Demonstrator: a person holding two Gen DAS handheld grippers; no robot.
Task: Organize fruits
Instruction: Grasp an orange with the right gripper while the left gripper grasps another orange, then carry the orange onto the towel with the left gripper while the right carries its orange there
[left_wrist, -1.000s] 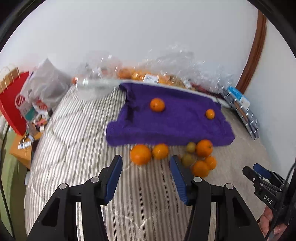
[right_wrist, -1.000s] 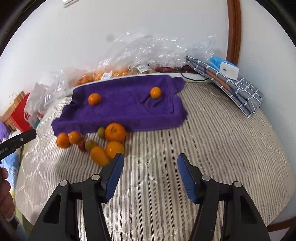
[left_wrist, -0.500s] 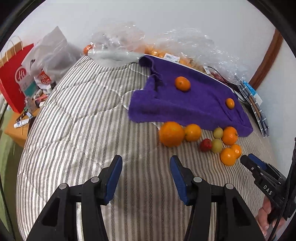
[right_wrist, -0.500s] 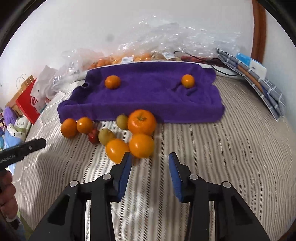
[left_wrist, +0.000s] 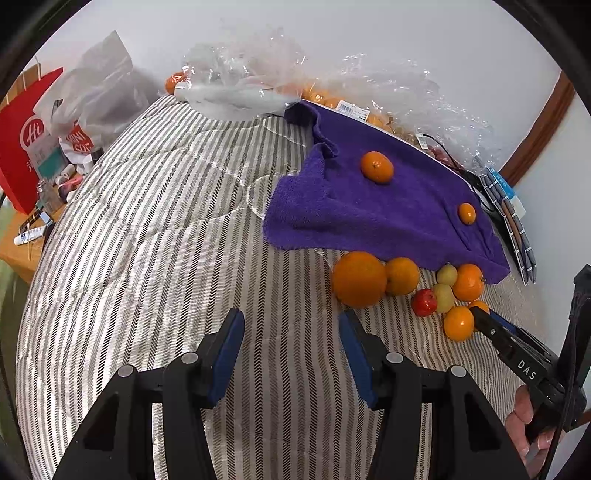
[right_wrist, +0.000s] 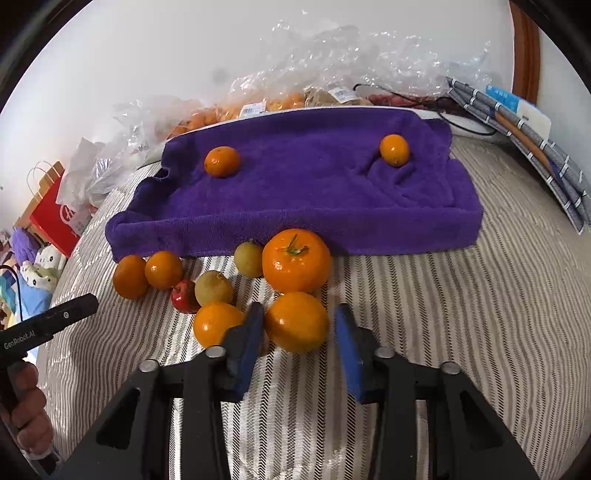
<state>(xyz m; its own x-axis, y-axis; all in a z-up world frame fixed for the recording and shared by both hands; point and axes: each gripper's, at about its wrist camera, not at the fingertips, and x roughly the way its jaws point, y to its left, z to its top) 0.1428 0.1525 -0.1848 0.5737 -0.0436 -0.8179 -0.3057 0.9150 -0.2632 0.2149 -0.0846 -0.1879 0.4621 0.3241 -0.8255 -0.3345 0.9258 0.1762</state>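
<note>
A purple towel (right_wrist: 303, 192) lies on the striped bed with two small oranges (right_wrist: 221, 161) (right_wrist: 394, 149) on it. Several loose fruits sit in front of it: oranges, two green-yellow fruits (right_wrist: 213, 288) and a small red one (right_wrist: 184, 295). My right gripper (right_wrist: 299, 325) is open with its blue pads either side of one orange (right_wrist: 296, 321), not closed on it. A big stemmed orange (right_wrist: 296, 265) lies just behind. My left gripper (left_wrist: 291, 332) is open and empty above the bedspread, left of a large orange (left_wrist: 359, 279). The towel also shows in the left wrist view (left_wrist: 369, 206).
Clear plastic bags of fruit (right_wrist: 258, 103) line the wall behind the towel. Folded checked cloth and a blue box (right_wrist: 524, 122) lie at the right. A red paper bag (left_wrist: 22, 140) and clutter stand off the bed's left side.
My right gripper has moved forward and down until its pads flank the near orange. My left gripper has shifted left, with the fruit cluster now to its right.
</note>
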